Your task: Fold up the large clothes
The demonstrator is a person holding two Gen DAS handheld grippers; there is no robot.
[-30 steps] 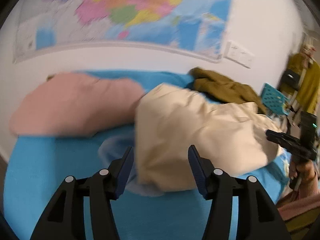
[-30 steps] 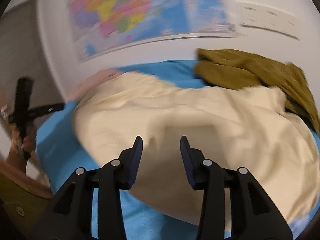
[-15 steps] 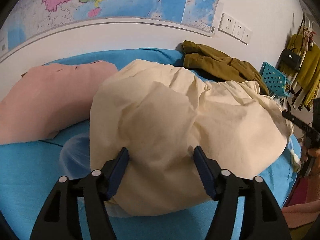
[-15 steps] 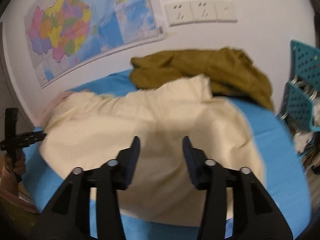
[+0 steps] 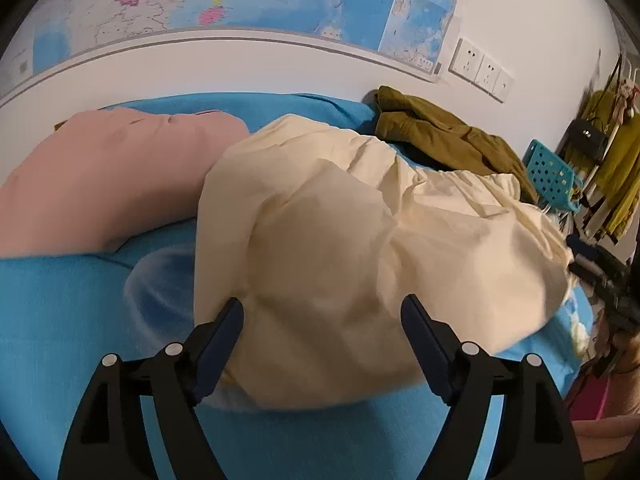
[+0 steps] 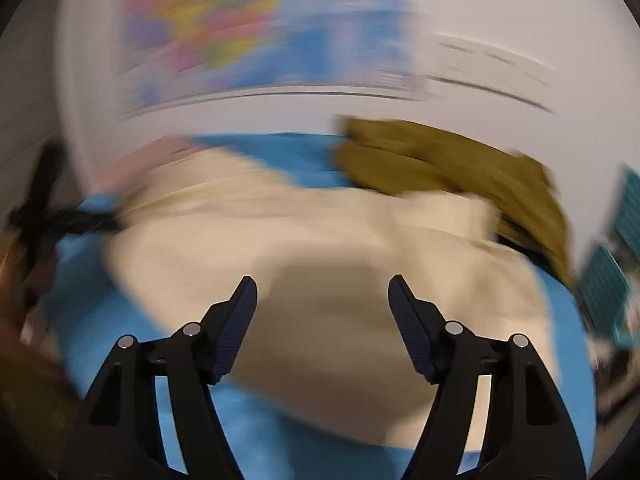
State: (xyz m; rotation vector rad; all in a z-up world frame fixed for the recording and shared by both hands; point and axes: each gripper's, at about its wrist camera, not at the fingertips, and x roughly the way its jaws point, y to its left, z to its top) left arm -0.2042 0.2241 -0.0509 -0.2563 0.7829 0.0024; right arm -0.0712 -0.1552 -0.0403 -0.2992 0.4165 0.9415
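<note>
The cream garment (image 5: 340,248) lies rumpled and unfolded on the blue bed (image 5: 60,320), beside an olive garment (image 5: 440,136); left gripper (image 5: 322,316) and right gripper (image 6: 322,300) hover, jaws wide, empty; folding seemingly barely begun.

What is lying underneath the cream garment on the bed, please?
The cream garment rests on the blue bedsheet; its far edge overlaps the olive garment. Anything beneath its middle is hidden.
</note>
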